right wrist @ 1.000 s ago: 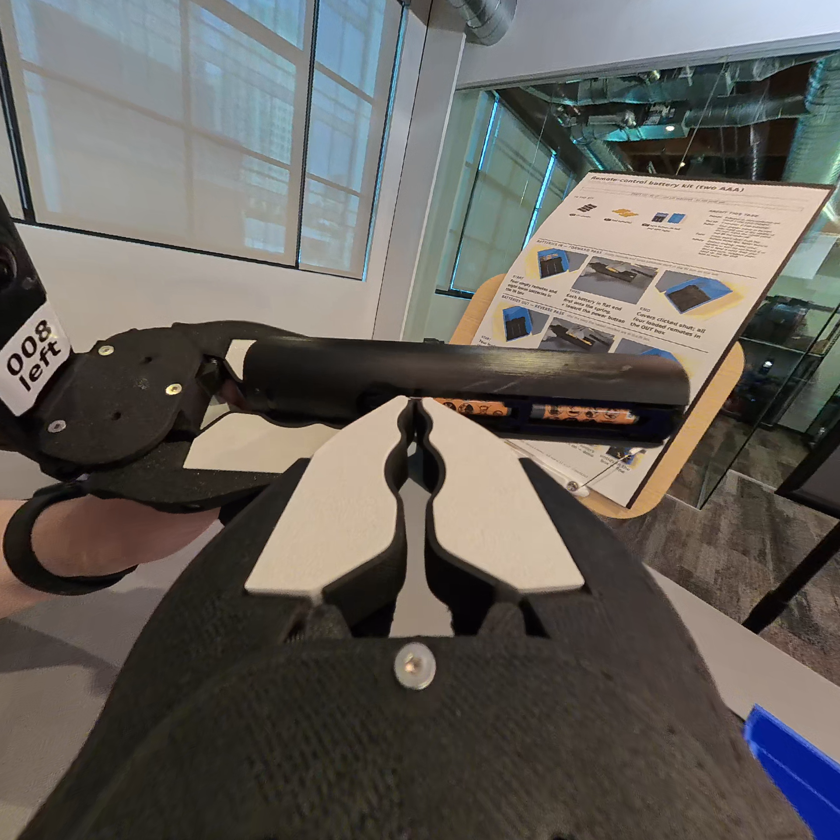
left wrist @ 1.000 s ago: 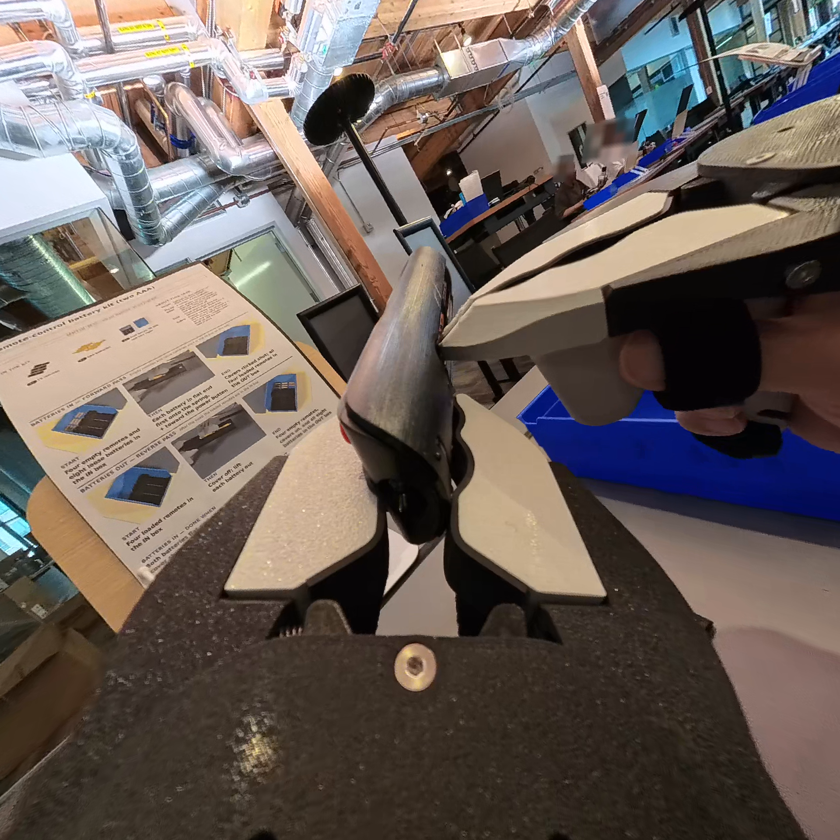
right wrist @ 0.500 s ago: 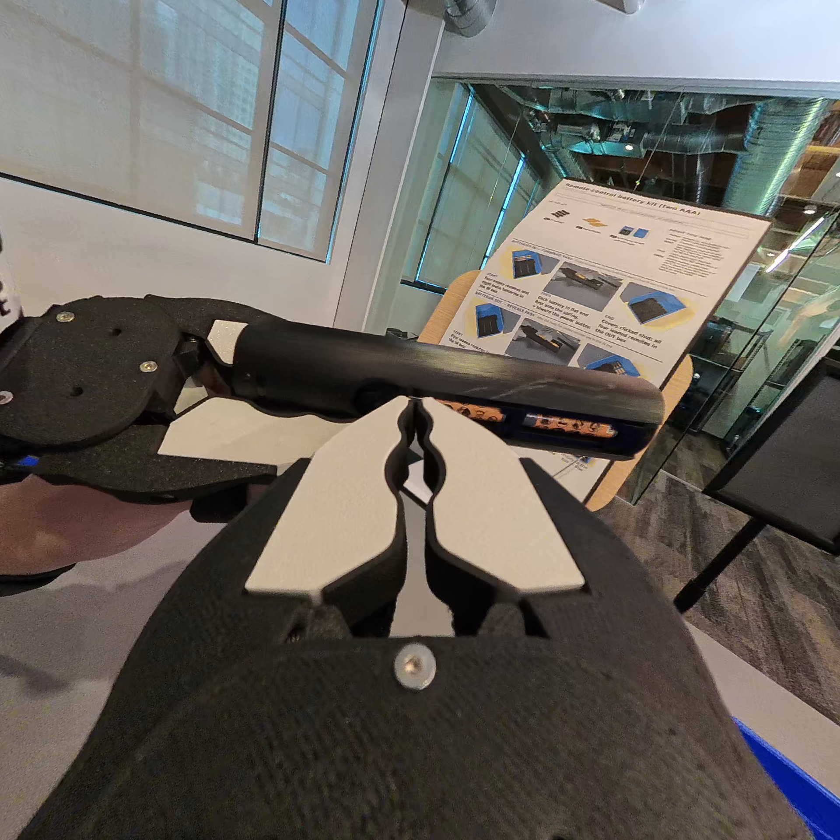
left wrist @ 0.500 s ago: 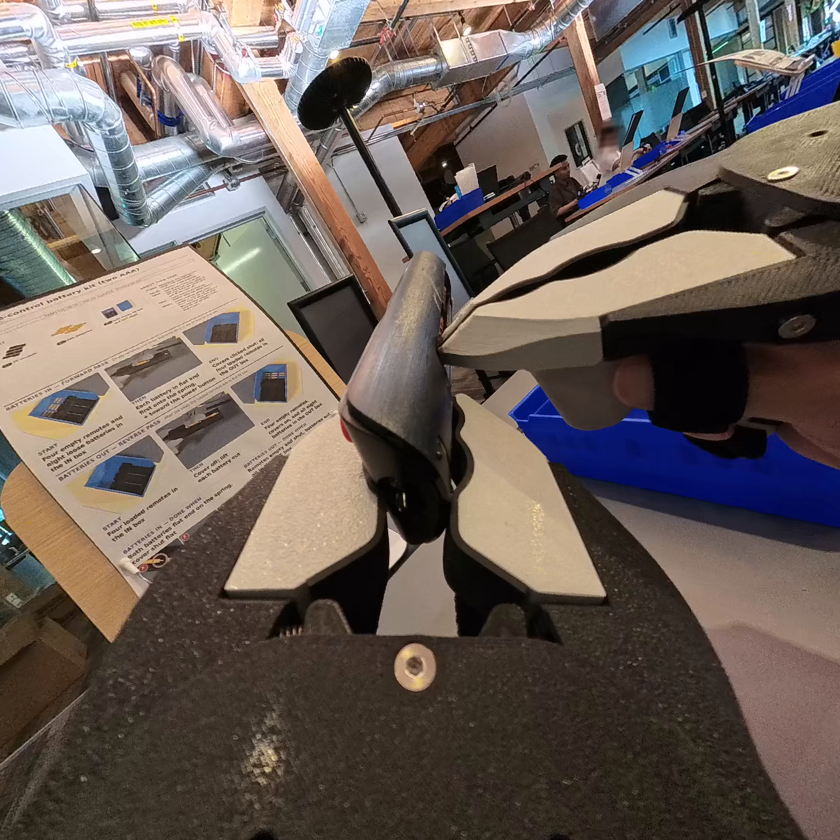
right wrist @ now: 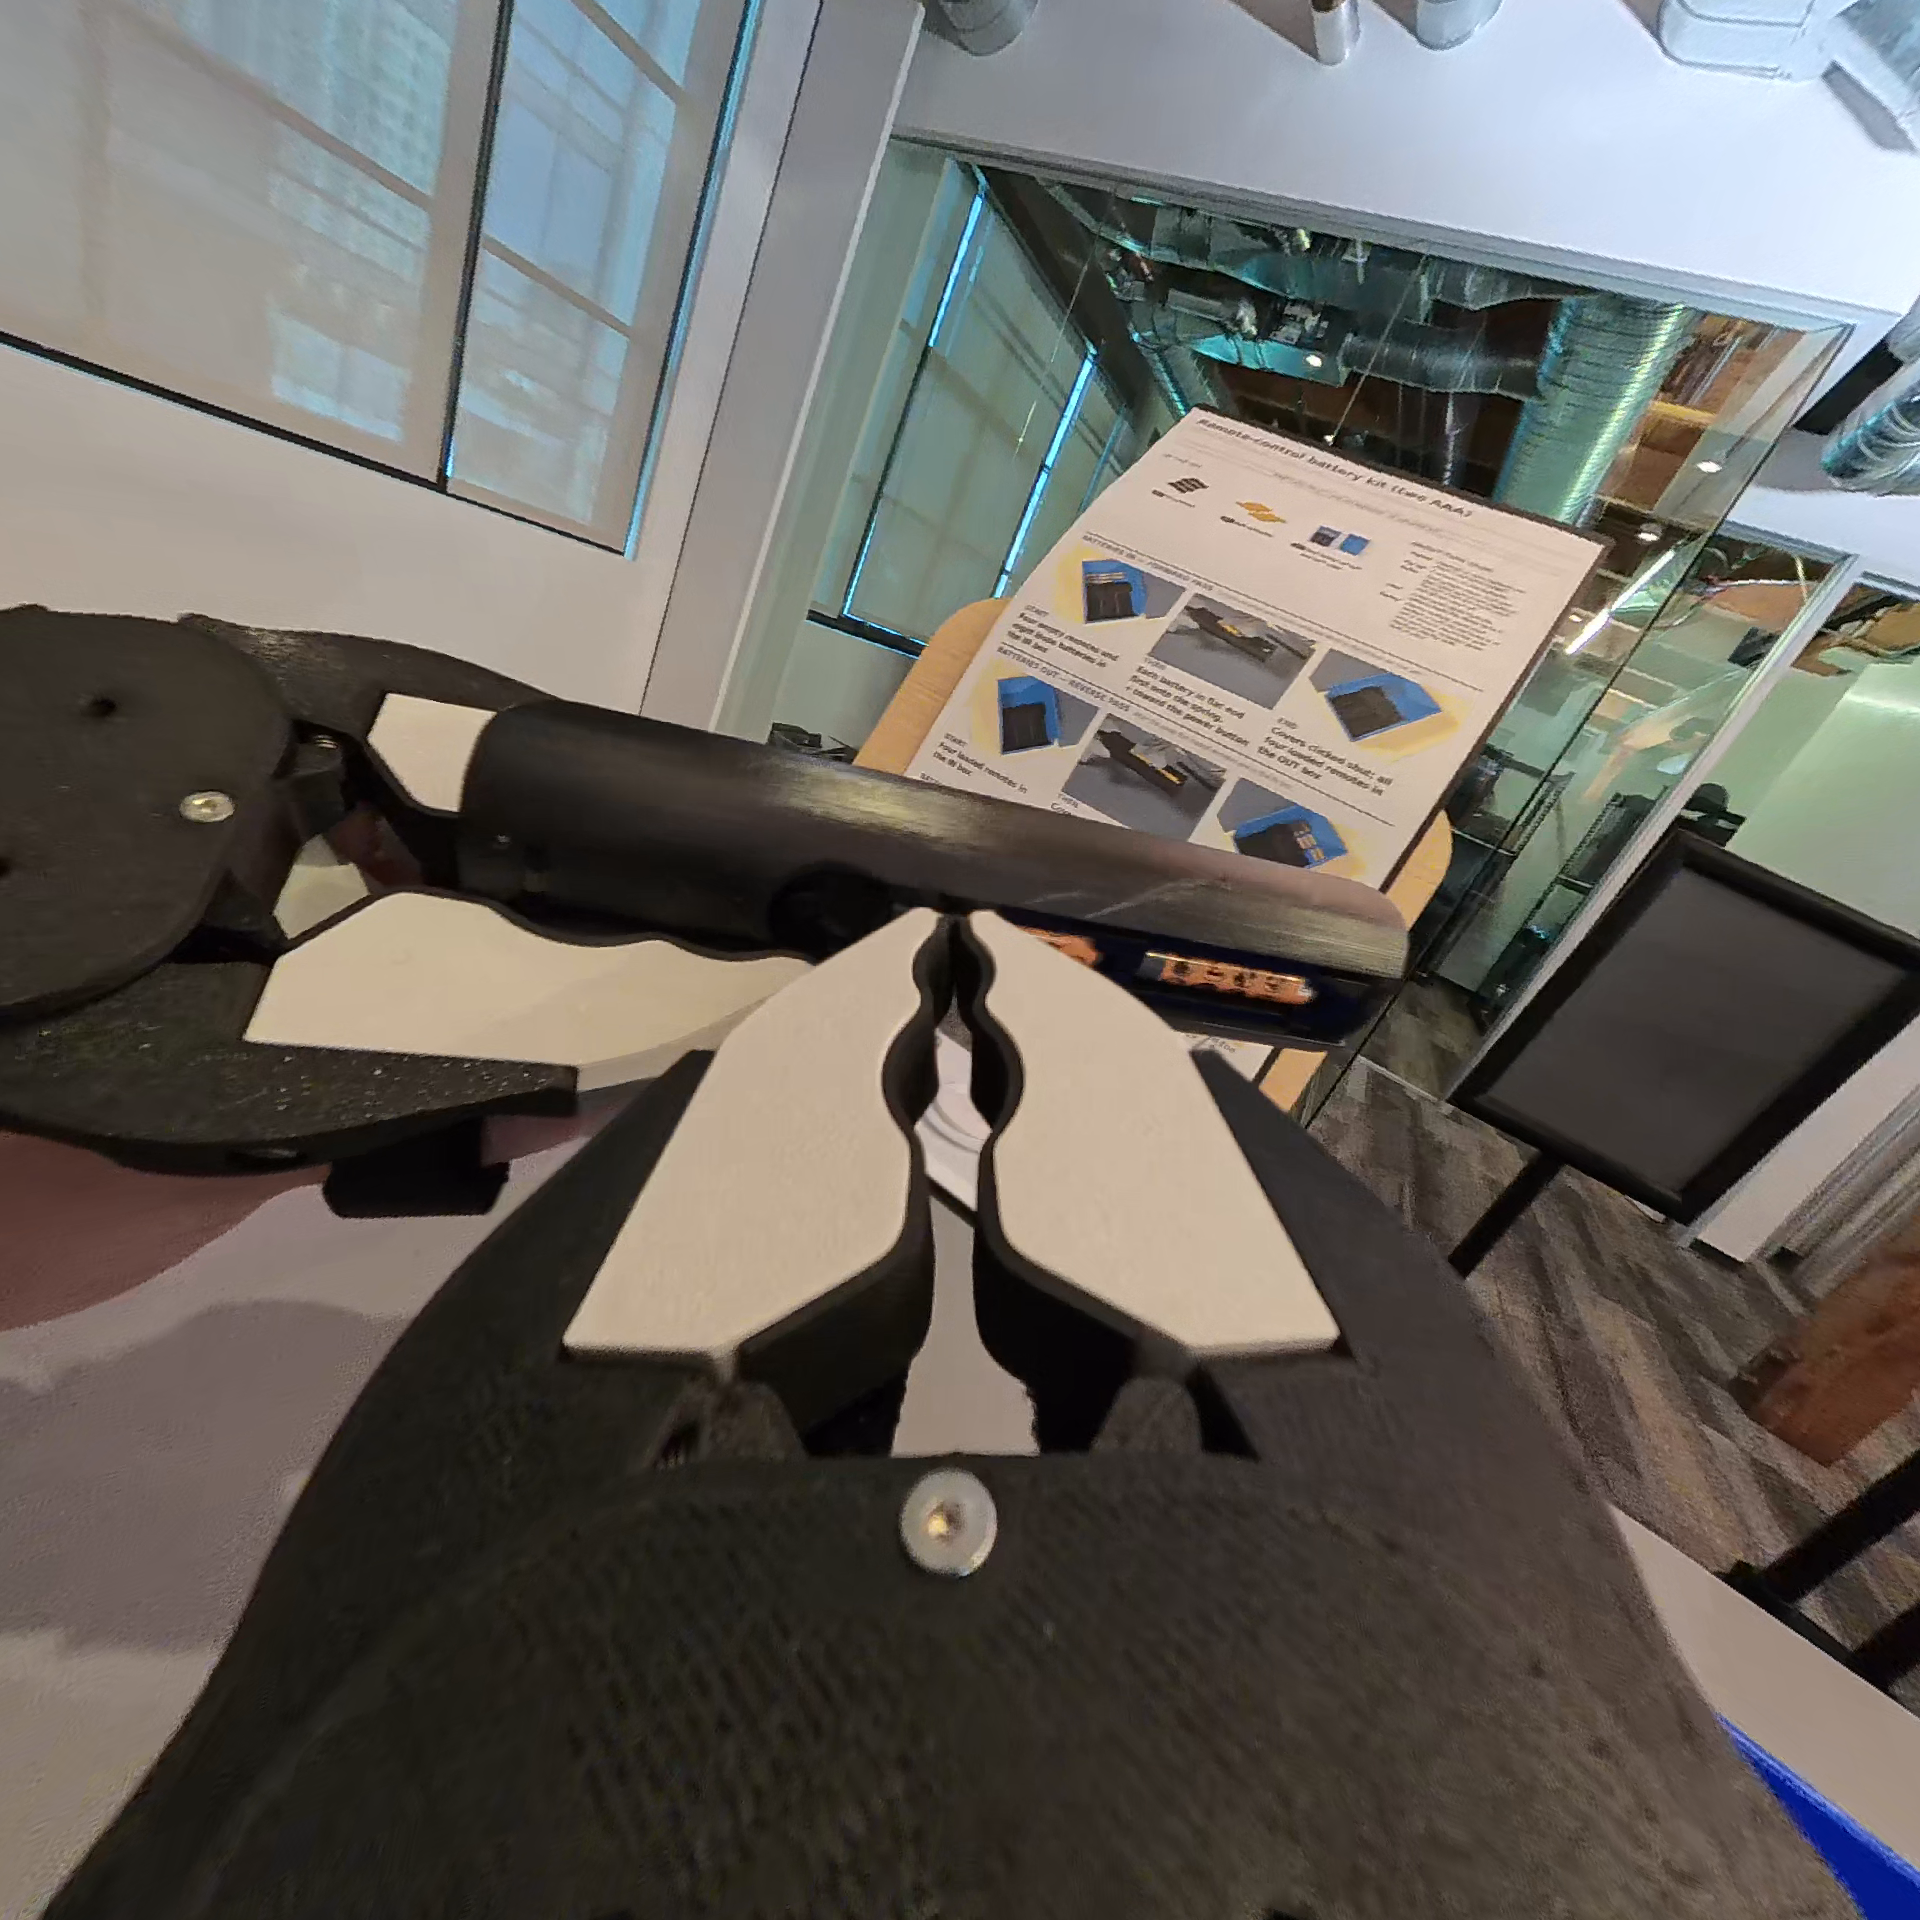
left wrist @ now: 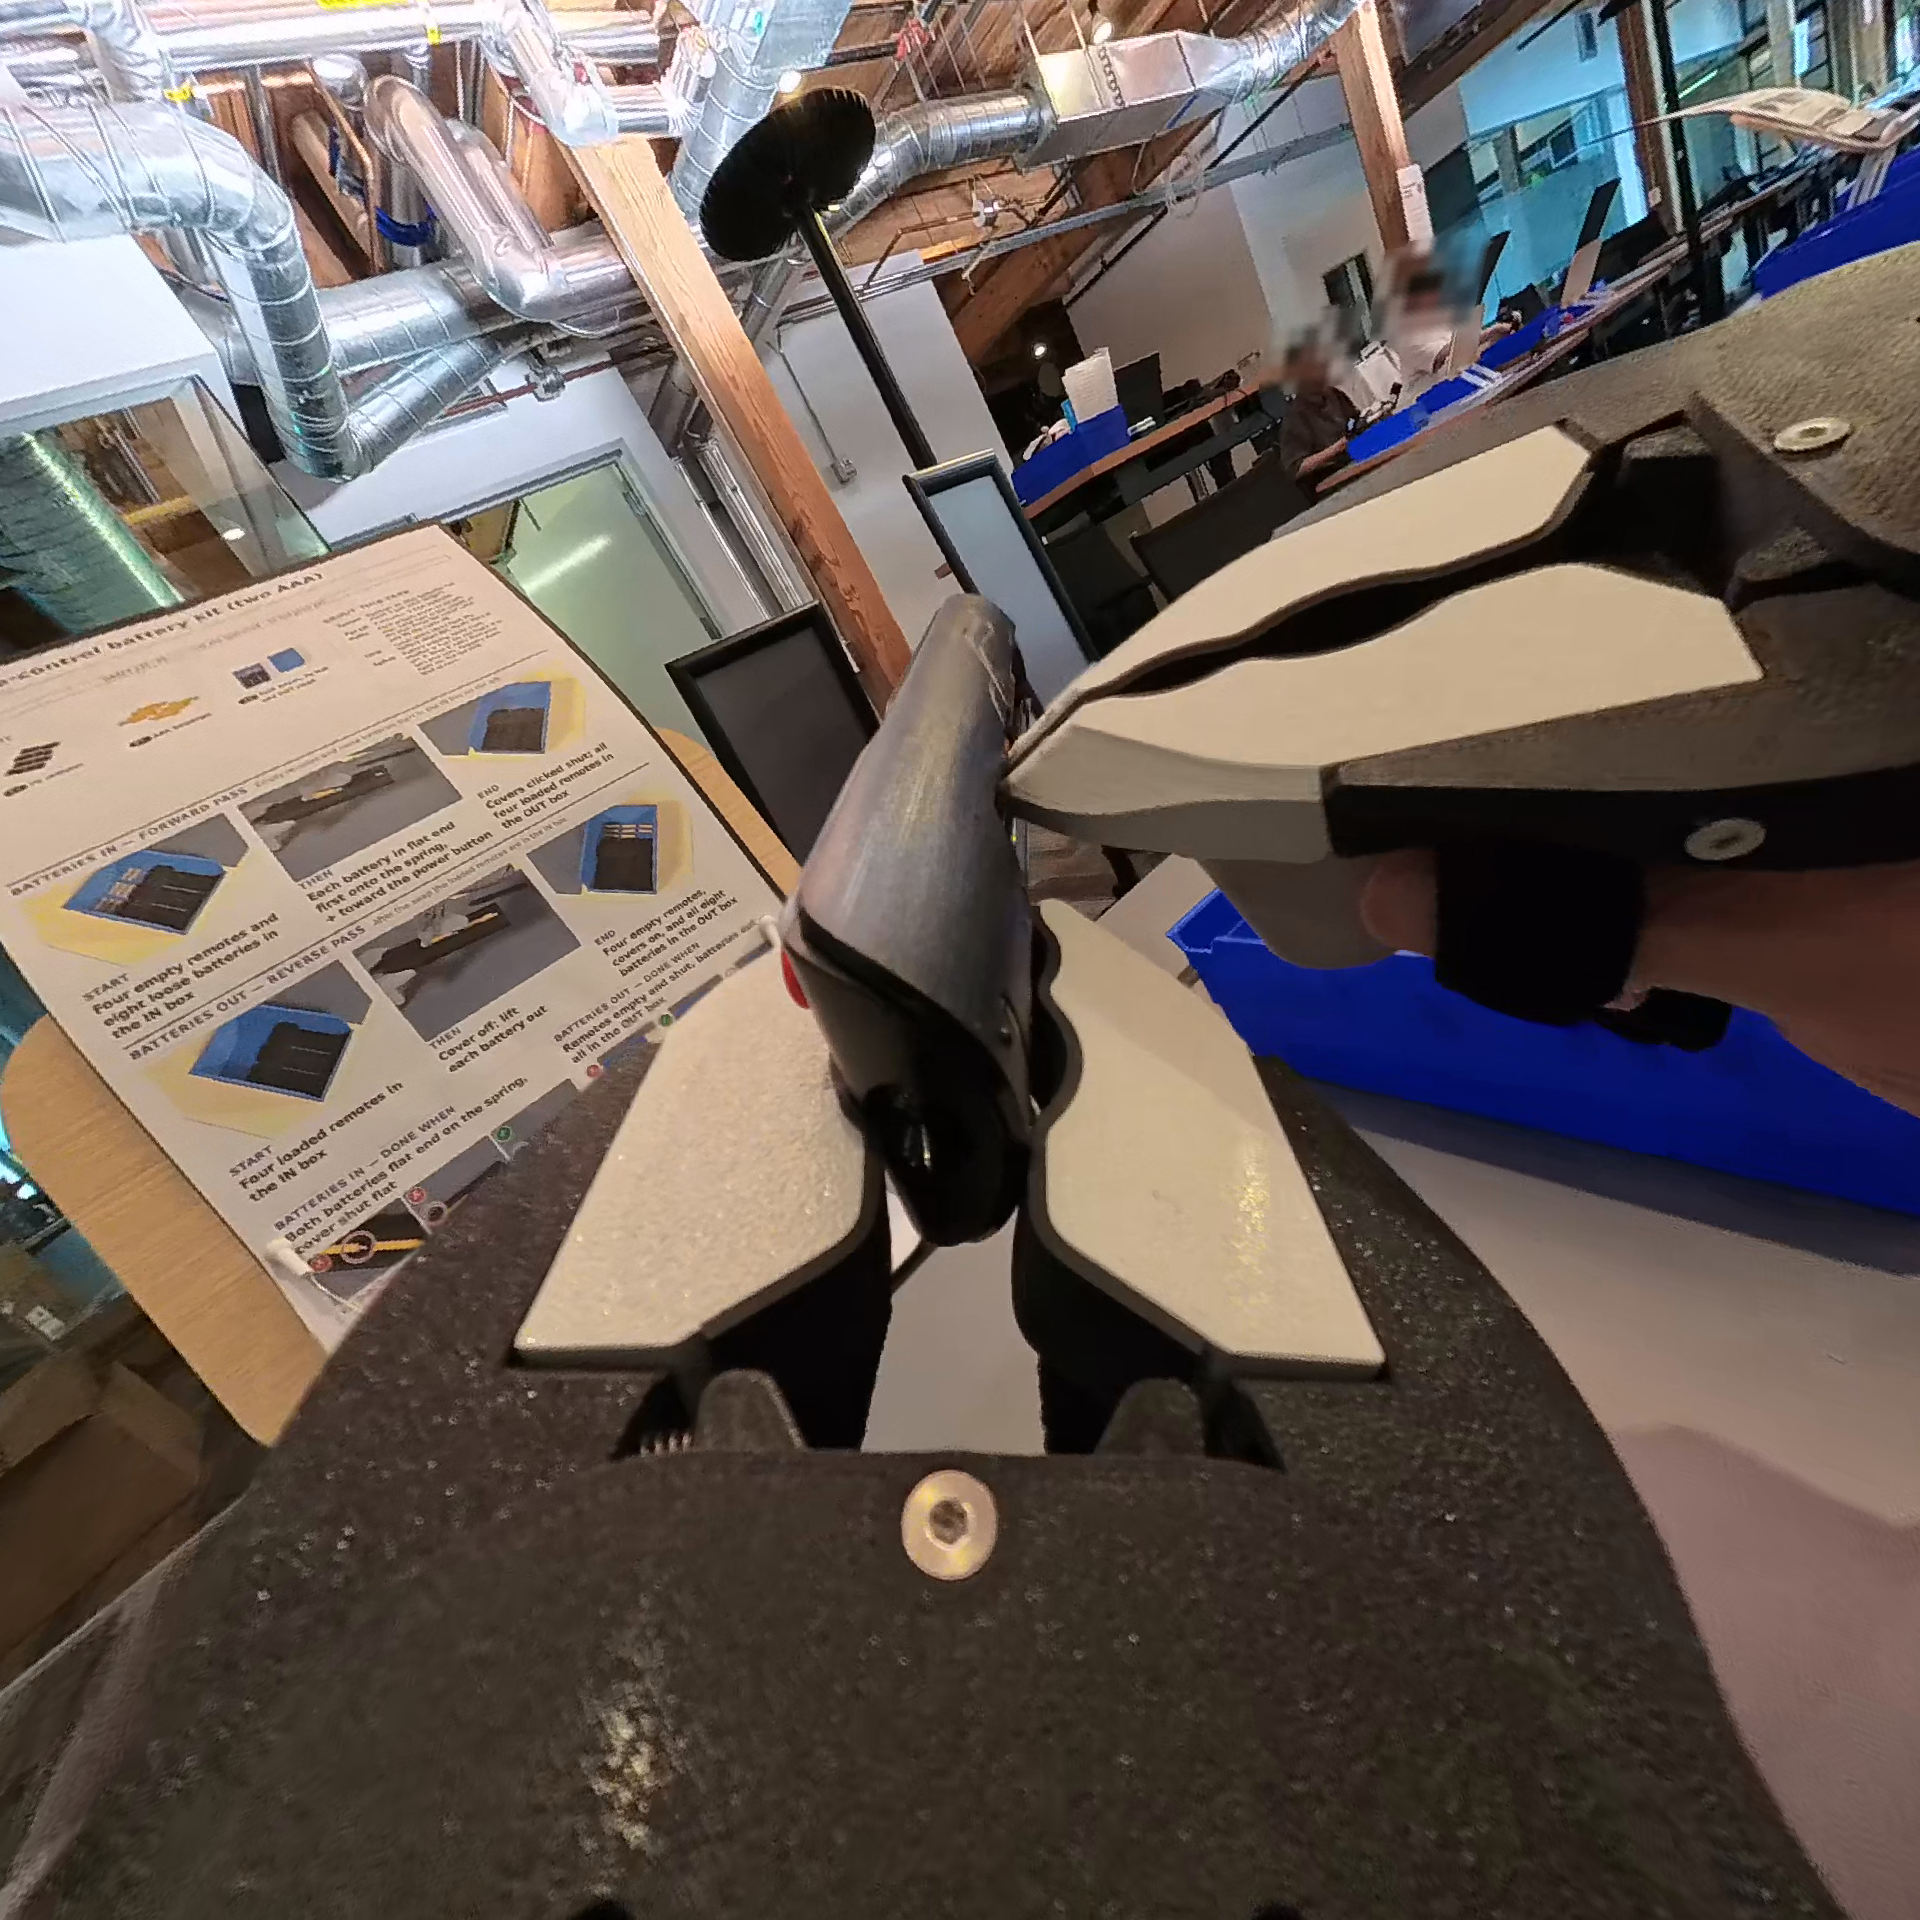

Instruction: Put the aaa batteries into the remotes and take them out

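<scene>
Fingers [left wrist: 748, 1174] of the left gripper [left wrist: 951, 1049] were clenched on the near end of the remote [left wrist: 914, 883], which rose up and away from them, held in the air above the table [left wrist: 1558, 1288]. In the right wrist view that same remote [right wrist: 935, 831] ran level from left to right, with the left gripper [right wrist: 436, 831] clamping its left end.

Right gripper [right wrist: 954, 935] had its own fingers [right wrist: 790, 1132] pressed together at the tips, nothing visible between them; the tips stood at the remote's lower edge, just left of the open battery bay. Whether they touched it could not be told. From the left wrist view the right gripper [left wrist: 1013, 774] came in from the right, its tips meeting the remote's side.

Two orange batteries [right wrist: 1216, 971] sat in the bay, near the remote's right end.

Farther off, a blue bin [left wrist: 1507, 1081] stood on the table behind the right gripper. An instruction poster [left wrist: 312, 883] leaned on a wooden board beyond the table's far edge.
</scene>
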A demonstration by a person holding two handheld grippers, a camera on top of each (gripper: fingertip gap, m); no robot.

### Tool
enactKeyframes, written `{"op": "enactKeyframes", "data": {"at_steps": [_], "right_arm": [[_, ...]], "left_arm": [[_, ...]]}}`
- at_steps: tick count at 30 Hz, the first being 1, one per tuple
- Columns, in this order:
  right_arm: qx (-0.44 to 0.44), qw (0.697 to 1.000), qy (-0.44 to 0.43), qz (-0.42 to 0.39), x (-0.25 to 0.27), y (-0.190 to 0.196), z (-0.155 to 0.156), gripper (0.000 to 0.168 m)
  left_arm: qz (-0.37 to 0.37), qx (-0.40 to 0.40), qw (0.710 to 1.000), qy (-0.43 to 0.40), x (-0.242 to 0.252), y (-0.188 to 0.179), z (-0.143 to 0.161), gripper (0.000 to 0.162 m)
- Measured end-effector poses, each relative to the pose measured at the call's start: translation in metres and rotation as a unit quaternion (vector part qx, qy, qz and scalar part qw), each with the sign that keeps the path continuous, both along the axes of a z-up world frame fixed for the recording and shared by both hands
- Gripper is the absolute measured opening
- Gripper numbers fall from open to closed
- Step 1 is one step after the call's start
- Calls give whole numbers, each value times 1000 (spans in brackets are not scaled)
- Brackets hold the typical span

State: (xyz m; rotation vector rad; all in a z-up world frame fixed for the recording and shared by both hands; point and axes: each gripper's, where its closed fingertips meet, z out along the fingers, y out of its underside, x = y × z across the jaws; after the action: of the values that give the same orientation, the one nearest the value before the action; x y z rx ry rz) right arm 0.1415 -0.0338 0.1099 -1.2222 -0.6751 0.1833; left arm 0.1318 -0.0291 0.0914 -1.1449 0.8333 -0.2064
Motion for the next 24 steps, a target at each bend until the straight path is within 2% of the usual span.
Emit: {"op": "enactKeyframes", "data": {"at_steps": [6, 10, 13, 17, 20, 24], "right_arm": [[-12, 1000, 8, 8, 4, 3, 1, 1], [32, 999, -9, 30, 13, -6, 19, 1], [68, 993, -52, 76, 21, -20, 37, 1], [28, 979, -150, 138, 23, -24, 21, 2], [58, 964, -209, 154, 21, -30, 11, 12], [66, 944, -292, 140, 18, -27, -11, 18]], "left_arm": [[-35, -34, 999, -16, 1, 1, 0, 24], [-115, -129, 984, -46, 1, -2, 2, 24], [-208, -236, 946, -78, 0, -7, 3, 24], [-311, -351, 880, -77, -2, -20, -2, 24], [-335, -394, 852, -75, -3, -21, -8, 24], [-328, -439, 836, -37, -5, -19, -26, 25]]}}
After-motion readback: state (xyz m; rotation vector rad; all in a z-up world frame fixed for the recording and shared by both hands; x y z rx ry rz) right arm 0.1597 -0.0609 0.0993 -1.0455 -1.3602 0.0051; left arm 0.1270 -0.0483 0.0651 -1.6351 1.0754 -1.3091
